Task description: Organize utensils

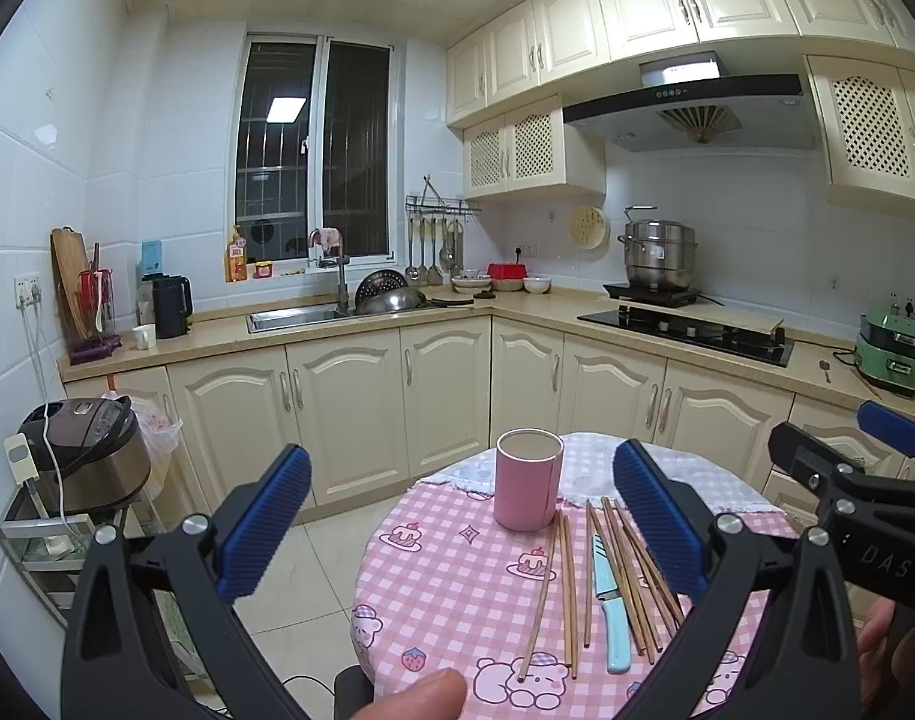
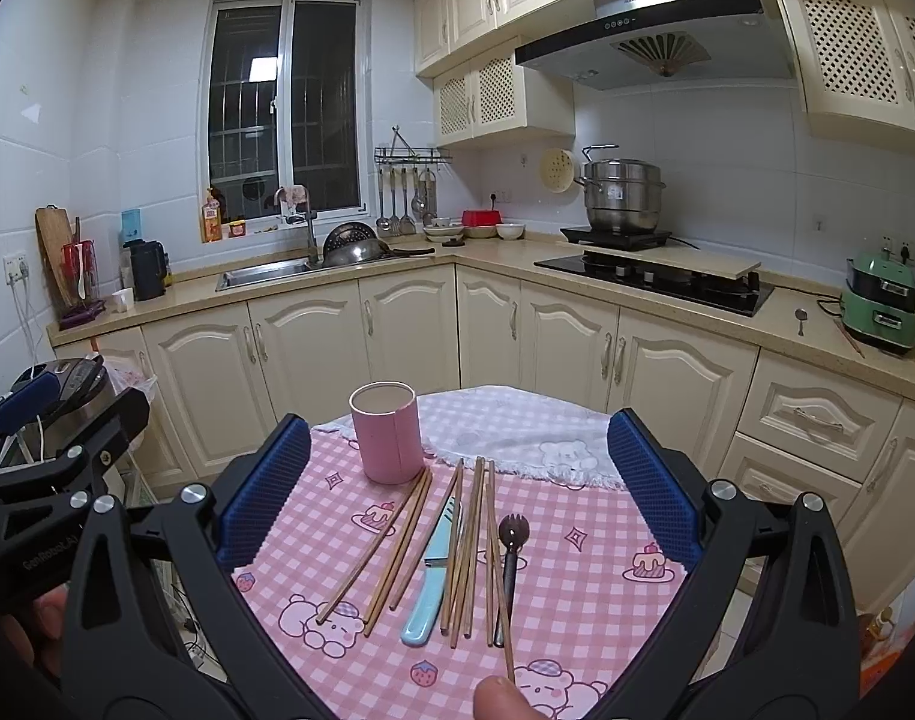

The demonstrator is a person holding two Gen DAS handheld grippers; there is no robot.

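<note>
A pink cylindrical holder (image 1: 528, 479) (image 2: 387, 441) stands upright and looks empty on the round table with a pink checked cloth (image 1: 457, 588) (image 2: 577, 606). In front of it lie several wooden chopsticks (image 1: 628, 582) (image 2: 466, 546), a light-blue-handled knife (image 1: 610, 606) (image 2: 436, 570) and a dark spork (image 2: 510, 564). My left gripper (image 1: 457, 516) is open and empty, above the table's near left edge. My right gripper (image 2: 457, 480) is open and empty, above the utensils. It also shows at the right of the left wrist view (image 1: 847, 468).
An L-shaped kitchen counter (image 1: 361, 330) runs behind, with a sink (image 1: 295, 317), a black kettle (image 1: 170, 306), a hob (image 1: 691, 330) and a steel pot (image 1: 658, 255). A rice cooker (image 1: 88, 450) stands on a rack left of the table.
</note>
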